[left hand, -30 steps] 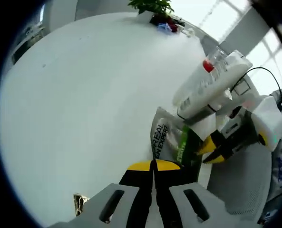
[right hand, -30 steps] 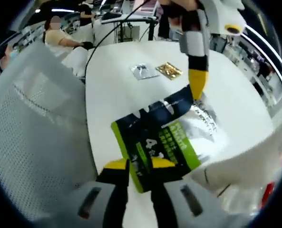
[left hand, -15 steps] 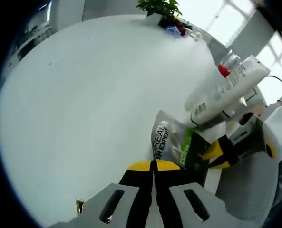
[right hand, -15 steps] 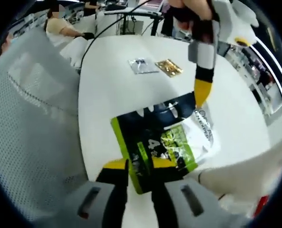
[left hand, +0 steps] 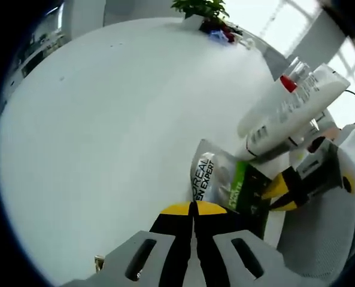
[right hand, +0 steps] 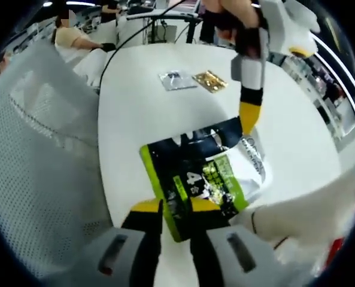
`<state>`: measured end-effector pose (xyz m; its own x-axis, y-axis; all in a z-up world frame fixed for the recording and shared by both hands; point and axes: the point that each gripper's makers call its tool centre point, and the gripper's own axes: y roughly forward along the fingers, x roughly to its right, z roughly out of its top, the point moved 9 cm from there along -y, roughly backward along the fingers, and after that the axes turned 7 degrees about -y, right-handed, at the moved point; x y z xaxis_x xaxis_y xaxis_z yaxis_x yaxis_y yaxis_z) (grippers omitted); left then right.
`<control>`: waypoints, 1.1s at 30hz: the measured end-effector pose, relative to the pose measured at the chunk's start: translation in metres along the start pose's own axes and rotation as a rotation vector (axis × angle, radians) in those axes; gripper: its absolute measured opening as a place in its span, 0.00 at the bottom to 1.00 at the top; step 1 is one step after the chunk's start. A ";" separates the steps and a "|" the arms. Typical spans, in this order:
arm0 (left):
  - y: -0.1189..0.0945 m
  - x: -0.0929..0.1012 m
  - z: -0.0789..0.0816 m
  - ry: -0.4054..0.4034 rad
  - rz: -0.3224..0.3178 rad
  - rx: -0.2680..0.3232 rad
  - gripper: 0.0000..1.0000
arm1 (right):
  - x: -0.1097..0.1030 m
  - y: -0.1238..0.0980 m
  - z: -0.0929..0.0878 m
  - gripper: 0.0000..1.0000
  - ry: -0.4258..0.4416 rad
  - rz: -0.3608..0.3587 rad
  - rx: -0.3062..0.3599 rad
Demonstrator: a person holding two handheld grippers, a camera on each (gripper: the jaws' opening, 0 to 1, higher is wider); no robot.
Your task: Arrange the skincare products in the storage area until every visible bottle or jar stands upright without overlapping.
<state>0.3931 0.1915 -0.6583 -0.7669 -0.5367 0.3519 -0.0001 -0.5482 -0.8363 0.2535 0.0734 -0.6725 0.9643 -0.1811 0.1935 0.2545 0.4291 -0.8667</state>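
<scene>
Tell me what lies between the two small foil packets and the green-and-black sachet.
In the right gripper view, bare white table separates the foil packets from the sachet.

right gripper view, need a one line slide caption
Both grippers, right and left, pinch opposite edges of a green-and-black sachet above a white table.

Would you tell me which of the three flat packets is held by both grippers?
The large green-and-silver sachet; the small silver packet and small gold packet lie untouched farther off.
</scene>
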 end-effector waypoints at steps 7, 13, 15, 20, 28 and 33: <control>0.003 0.000 -0.001 0.001 -0.006 0.002 0.00 | 0.000 -0.002 -0.003 0.17 0.003 0.002 -0.008; 0.004 0.000 -0.002 0.027 -0.007 0.006 0.00 | 0.000 -0.001 -0.002 0.18 0.004 0.007 -0.015; 0.004 0.000 -0.002 0.043 -0.004 0.014 0.00 | 0.000 -0.001 -0.002 0.18 0.007 0.010 -0.017; 0.003 0.000 -0.003 0.138 0.034 0.023 0.01 | 0.000 -0.002 -0.002 0.18 0.015 0.014 -0.018; -0.009 -0.001 -0.002 0.156 0.052 0.057 0.09 | 0.000 -0.001 -0.002 0.18 0.014 0.015 -0.019; -0.020 0.003 -0.004 0.165 0.081 0.099 0.15 | 0.001 -0.002 -0.001 0.18 0.009 0.017 -0.022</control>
<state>0.3885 0.2035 -0.6418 -0.8567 -0.4735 0.2045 0.1226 -0.5720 -0.8110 0.2536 0.0714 -0.6717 0.9677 -0.1819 0.1747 0.2365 0.4130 -0.8795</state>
